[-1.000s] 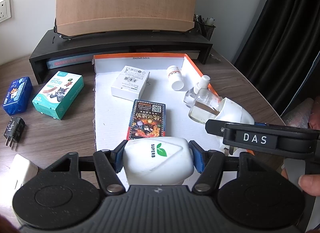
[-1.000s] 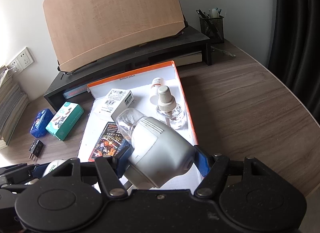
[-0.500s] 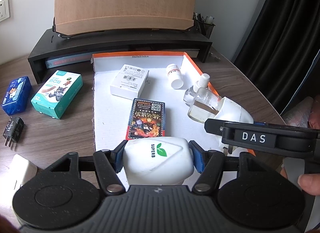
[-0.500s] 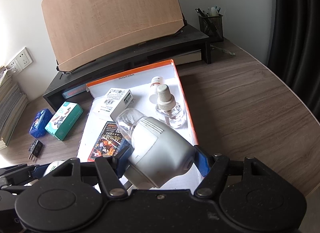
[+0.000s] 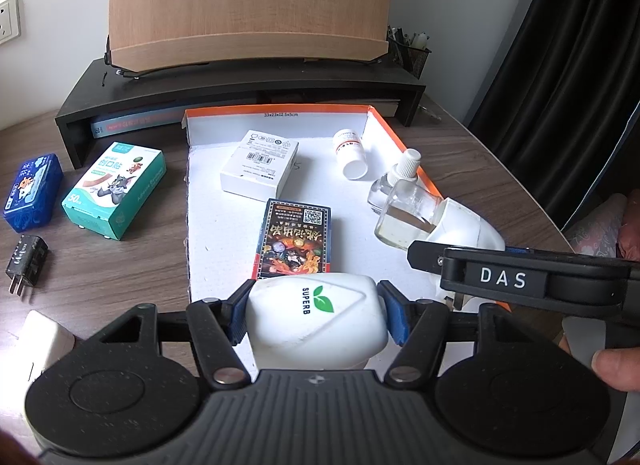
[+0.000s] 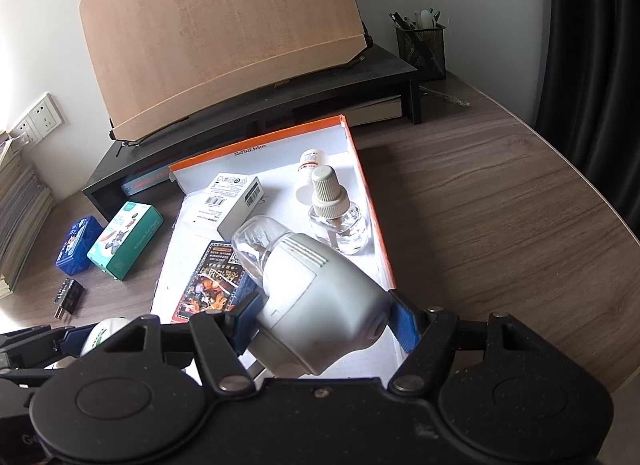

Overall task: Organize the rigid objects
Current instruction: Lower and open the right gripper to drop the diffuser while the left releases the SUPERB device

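My left gripper (image 5: 316,315) is shut on a white SUPERB plug-in device (image 5: 316,319), held over the near end of the orange-rimmed white box tray (image 5: 280,108). My right gripper (image 6: 326,315) is shut on a grey-white plug-in vaporizer with a clear liquid bottle (image 6: 316,297), held over the tray's near right side; it also shows in the left wrist view (image 5: 460,227). In the tray lie a white carton (image 5: 260,167), a dark card box (image 5: 296,239), a small white pill bottle (image 5: 350,153) and a clear refill bottle (image 6: 334,221).
Left of the tray on the wood table are a teal bandage box (image 5: 114,189), a blue tin (image 5: 32,191), a black plug adapter (image 5: 24,261) and a white charger (image 5: 44,339). A black monitor riser (image 5: 240,85) with a wooden board stands behind. A pen holder (image 6: 422,45) is at back right.
Both grippers keep their hold. The views have shifted only slightly; the tray and its objects sit a touch lower in the left wrist view.
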Demonstrator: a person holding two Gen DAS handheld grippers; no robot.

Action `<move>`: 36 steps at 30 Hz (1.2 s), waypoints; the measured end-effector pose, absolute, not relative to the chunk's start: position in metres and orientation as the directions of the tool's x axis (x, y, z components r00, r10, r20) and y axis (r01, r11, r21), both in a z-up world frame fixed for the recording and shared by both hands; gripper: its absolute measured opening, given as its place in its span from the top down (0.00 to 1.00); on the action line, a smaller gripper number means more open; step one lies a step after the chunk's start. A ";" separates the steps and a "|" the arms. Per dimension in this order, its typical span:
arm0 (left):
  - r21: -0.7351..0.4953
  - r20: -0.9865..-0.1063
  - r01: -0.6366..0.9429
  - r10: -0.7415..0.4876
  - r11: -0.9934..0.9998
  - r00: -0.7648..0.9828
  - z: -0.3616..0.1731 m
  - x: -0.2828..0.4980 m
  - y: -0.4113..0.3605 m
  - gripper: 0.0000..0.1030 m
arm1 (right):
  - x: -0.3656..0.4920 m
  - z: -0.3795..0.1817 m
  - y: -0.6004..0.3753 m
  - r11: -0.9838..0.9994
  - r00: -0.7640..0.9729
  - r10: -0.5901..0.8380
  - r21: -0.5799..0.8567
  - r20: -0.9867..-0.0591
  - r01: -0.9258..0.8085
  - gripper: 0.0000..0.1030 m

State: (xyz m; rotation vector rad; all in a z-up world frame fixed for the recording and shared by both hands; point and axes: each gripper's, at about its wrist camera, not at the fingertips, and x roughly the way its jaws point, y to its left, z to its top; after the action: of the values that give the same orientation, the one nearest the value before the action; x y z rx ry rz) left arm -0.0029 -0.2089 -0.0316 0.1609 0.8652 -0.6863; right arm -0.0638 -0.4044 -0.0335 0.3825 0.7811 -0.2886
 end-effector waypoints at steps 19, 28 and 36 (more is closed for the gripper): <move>-0.136 -0.748 0.615 -0.488 0.777 0.451 -0.031 -0.002 -0.206 0.37 | -0.062 -0.032 -0.401 0.899 0.680 -0.108 0.221 -0.725 0.378 0.24; -0.134 -0.754 0.630 -0.491 0.765 0.437 -0.032 0.000 -0.211 0.37 | -0.070 -0.013 -0.411 0.902 0.747 -0.124 0.239 -0.653 0.359 0.26; -0.145 -0.756 0.673 -0.520 0.725 0.397 -0.034 0.006 -0.231 0.32 | -0.079 0.001 -0.421 0.894 0.770 -0.185 0.221 -0.610 0.390 0.25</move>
State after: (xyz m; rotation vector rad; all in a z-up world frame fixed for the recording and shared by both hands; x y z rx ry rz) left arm 0.0058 -0.2312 -0.0343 0.1958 0.8807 -0.7616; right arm -0.0785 -0.4207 0.0015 0.3484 0.6179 -0.3189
